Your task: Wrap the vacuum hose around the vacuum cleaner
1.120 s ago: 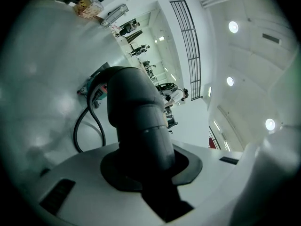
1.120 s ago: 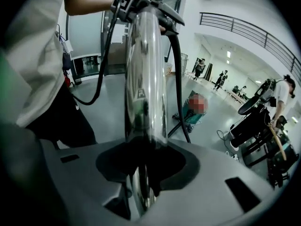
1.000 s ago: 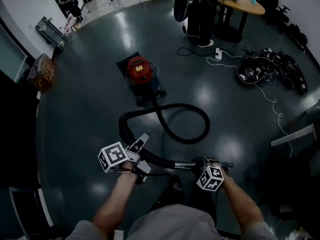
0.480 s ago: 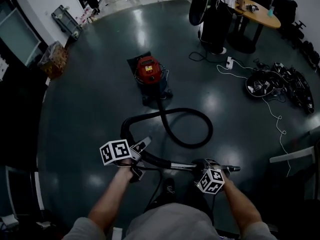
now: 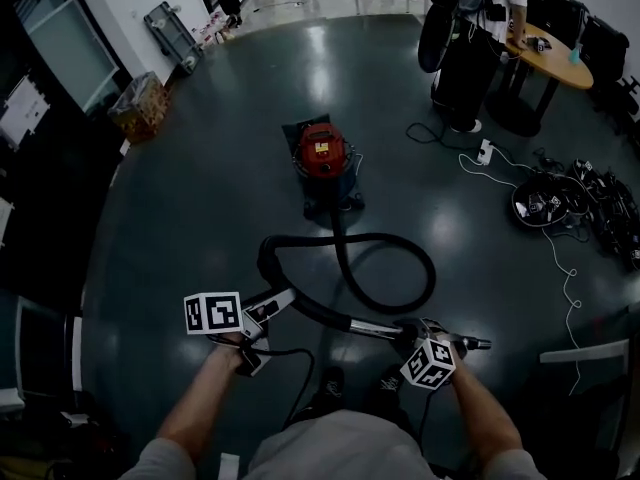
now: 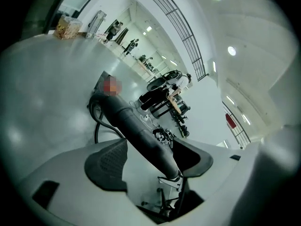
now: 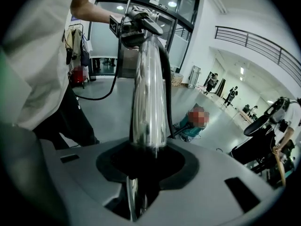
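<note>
Nothing is wrapped yet. The hose (image 5: 339, 226) lies in a loose loop on the floor at centre frame, just below the red vacuum cleaner (image 5: 323, 153), with none of it around the body. The left gripper (image 6: 153, 161) has just been opening its jaws, which now stand wide with the hose running loose between them. The right gripper (image 7: 143, 161) clamps the metal tube (image 7: 148, 93) at the hose's end.

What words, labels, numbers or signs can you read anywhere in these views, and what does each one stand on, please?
No text reads as words in any view.
Yellow label on the vacuum cleaner: too small to read.
Paper sheet on the dark wall at left: too blurred to read.
Marker cubes: square patterns only, no words.
</note>
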{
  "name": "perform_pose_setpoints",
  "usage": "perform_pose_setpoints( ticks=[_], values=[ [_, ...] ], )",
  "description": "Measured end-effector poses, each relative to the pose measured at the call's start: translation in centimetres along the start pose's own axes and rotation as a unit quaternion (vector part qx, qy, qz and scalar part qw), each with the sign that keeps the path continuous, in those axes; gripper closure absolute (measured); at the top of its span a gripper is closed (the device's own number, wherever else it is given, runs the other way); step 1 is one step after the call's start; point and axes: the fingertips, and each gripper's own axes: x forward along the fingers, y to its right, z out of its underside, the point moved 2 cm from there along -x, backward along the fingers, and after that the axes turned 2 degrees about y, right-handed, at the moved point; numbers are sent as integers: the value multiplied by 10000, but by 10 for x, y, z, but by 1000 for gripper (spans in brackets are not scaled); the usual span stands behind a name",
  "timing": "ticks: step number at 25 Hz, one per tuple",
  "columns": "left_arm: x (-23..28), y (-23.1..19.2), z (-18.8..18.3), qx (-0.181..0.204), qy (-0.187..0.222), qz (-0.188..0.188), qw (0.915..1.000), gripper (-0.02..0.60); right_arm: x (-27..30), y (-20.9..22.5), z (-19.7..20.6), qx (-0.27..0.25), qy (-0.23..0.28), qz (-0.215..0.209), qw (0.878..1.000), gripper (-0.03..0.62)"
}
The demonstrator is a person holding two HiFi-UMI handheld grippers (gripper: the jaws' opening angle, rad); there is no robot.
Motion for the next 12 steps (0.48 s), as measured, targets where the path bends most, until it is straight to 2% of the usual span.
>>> perform_pose_setpoints(
  ticks=[3, 5, 6, 8, 10, 12],
  values=[
    [-6, 27, -7, 827, 347, -43, 9960, 284, -4, 13, 7, -88, -57, -40, 9999, 468],
    [-1, 49, -7, 1625, 400, -54, 9859, 284, -7, 20, 6, -182, -52, -94, 9998, 469],
    [5, 60, -4, 2075, 341, -76, 9776, 284, -8, 23, 5, -254, -88, -122, 9996, 470],
    [24, 81, 10, 3041, 71, -108, 9526, 285, -10, 28, 7, -457, -282, -191, 9984, 470],
    [48, 99, 35, 3955, -381, -34, 9177, 285, -13, 32, 14, -646, -487, -292, 9963, 470],
    [75, 111, 65, 4678, -928, 136, 8788, 285, -18, 35, 22, -800, -627, -382, 9941, 470]
  ],
)
